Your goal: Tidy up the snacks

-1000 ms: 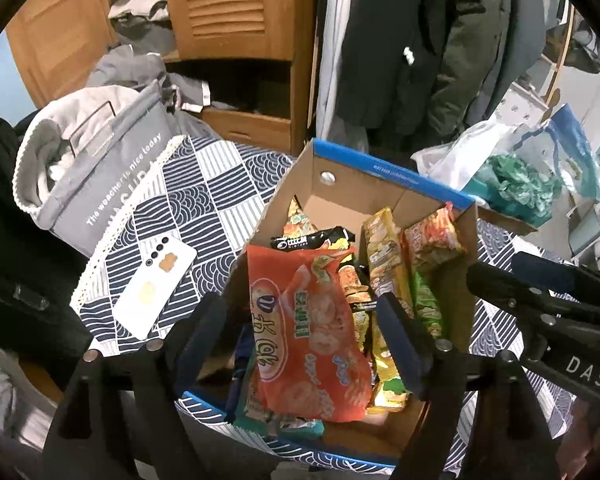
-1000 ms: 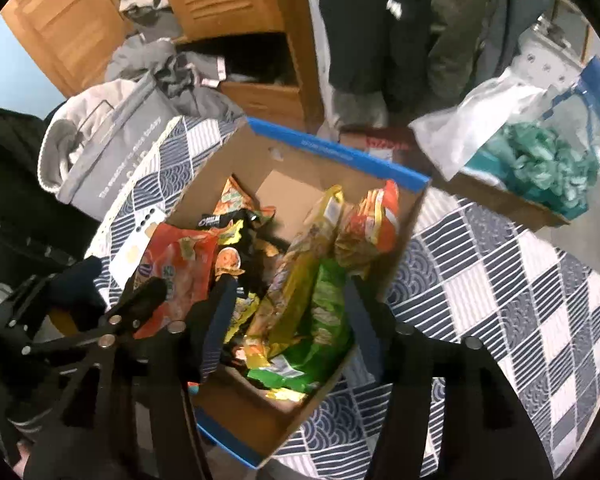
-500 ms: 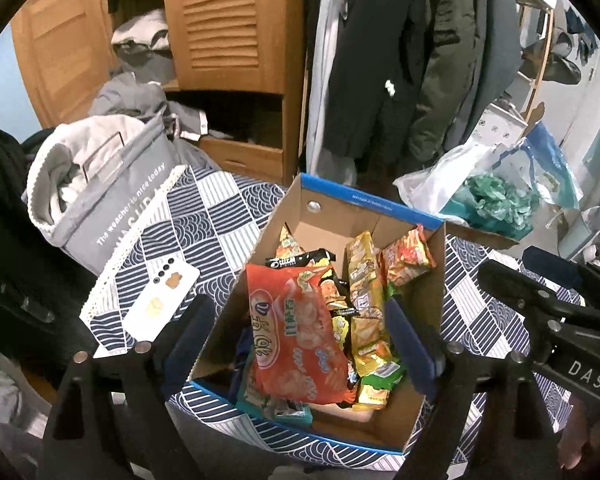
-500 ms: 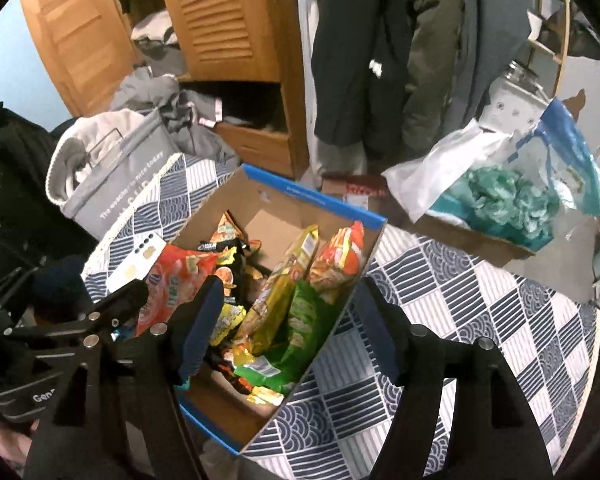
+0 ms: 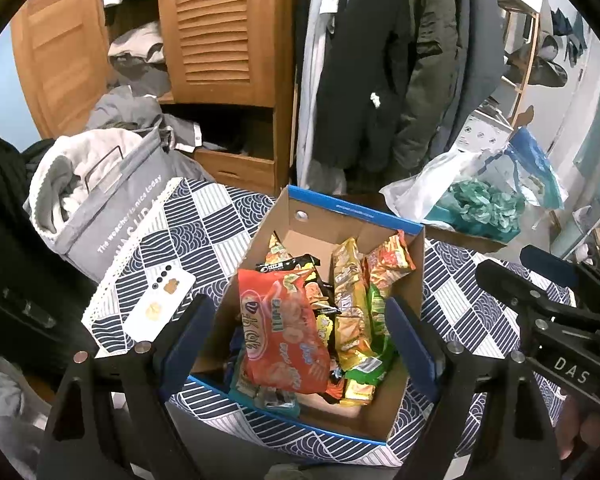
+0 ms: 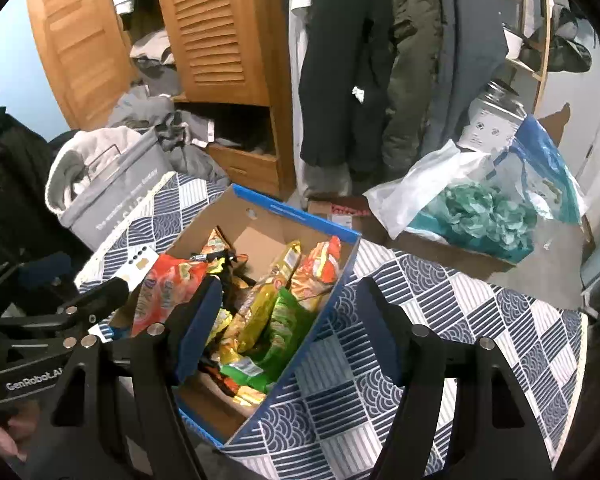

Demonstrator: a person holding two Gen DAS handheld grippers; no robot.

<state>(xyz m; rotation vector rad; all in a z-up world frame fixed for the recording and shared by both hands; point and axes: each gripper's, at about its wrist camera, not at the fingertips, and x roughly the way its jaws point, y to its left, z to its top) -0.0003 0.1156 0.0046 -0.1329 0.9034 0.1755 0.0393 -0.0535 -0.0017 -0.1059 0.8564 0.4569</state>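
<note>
Snack packets: one large red bag (image 5: 282, 334), one yellow (image 5: 349, 308), one green (image 5: 373, 322), one orange-red (image 5: 389, 258), others buried, all inside one open cardboard box (image 5: 353, 210) on patterned cloth (image 5: 204, 224). One white phone (image 5: 160, 306) at nine o'clock. Left gripper (image 5: 300, 342) and right gripper (image 6: 290, 326): both agape, empty.

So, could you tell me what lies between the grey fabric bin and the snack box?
A white phone lies on the patterned cloth between the grey fabric bin and snack box, in the left wrist view.
</note>
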